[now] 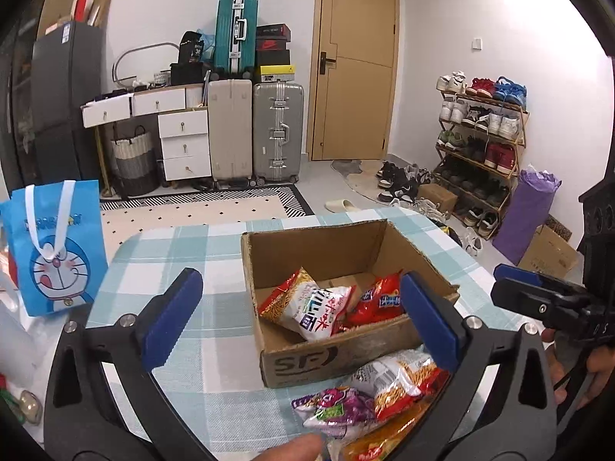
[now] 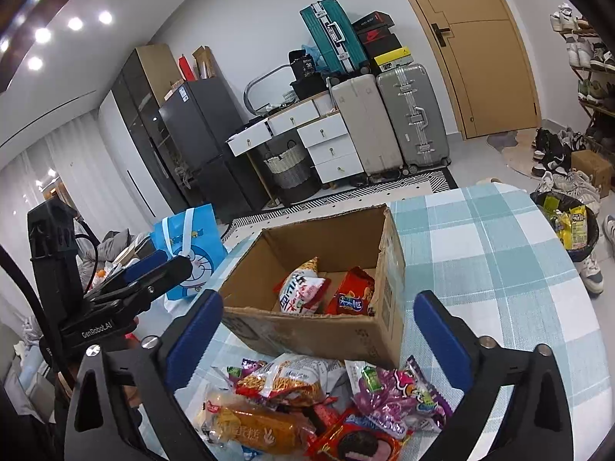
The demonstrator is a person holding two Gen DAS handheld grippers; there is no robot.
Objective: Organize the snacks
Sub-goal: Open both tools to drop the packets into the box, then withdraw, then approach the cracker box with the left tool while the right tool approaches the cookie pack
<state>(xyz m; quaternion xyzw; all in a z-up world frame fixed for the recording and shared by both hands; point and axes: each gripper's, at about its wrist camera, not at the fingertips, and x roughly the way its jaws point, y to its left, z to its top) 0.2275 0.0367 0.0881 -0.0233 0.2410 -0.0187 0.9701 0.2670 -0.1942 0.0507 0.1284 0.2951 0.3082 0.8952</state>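
- Cardboard box (image 2: pixel 307 322) on desk (image 2: pixel 499 269): stiff and light, two noodle packets inside.
- Loose snack pile (image 2: pixel 307 403) just in front of box: crinkly, slippery, crushable; pinch sealed edges.
- Right claw (image 2: pixel 319 330) and left claw (image 1: pixel 296 319) both spread wide, holding nothing.

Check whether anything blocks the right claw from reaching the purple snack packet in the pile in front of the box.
Nothing visible does. The right claw hangs open above the pile, and the purple snack packet lies on top at the pile's right side, uncovered. The cardboard box sits behind it, not in the path.
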